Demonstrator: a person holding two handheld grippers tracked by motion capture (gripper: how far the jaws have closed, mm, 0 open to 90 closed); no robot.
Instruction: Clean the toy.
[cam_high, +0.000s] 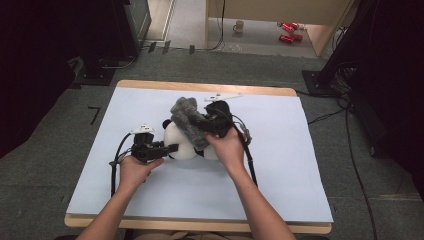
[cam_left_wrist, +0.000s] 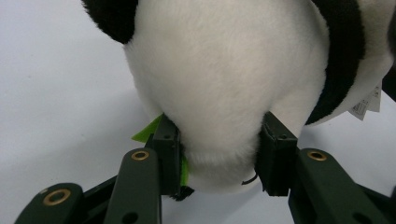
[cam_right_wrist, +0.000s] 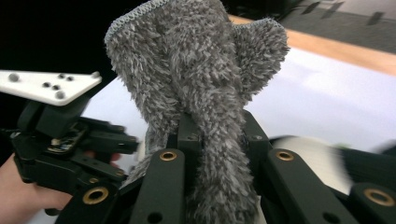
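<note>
Pinching the soft panda (cam_left_wrist: 219, 88) w/ my left gripper (cam_left_wrist: 219, 158) at its white end; it squashes, so light grip. Right gripper (cam_right_wrist: 212, 140) clamps the fluffy grey cloth (cam_right_wrist: 196, 70) just above the panda, mid-table; limp, weightless, hold by bunched middle.

The high view looks forward and down from above the person's side, taking in the whole white-covered table (cam_high: 280, 185) from some way off, with floor beyond at 12 o'clock. The left gripper view sits low and very near, facing the plush panda (cam_left_wrist: 219, 79) that lies at the table's middle in the high view. The right gripper view, equally near, faces the grey fuzzy cloth (cam_right_wrist: 196, 84), with the left gripper (cam_right_wrist: 70, 149) at 9 o'clock.
</note>
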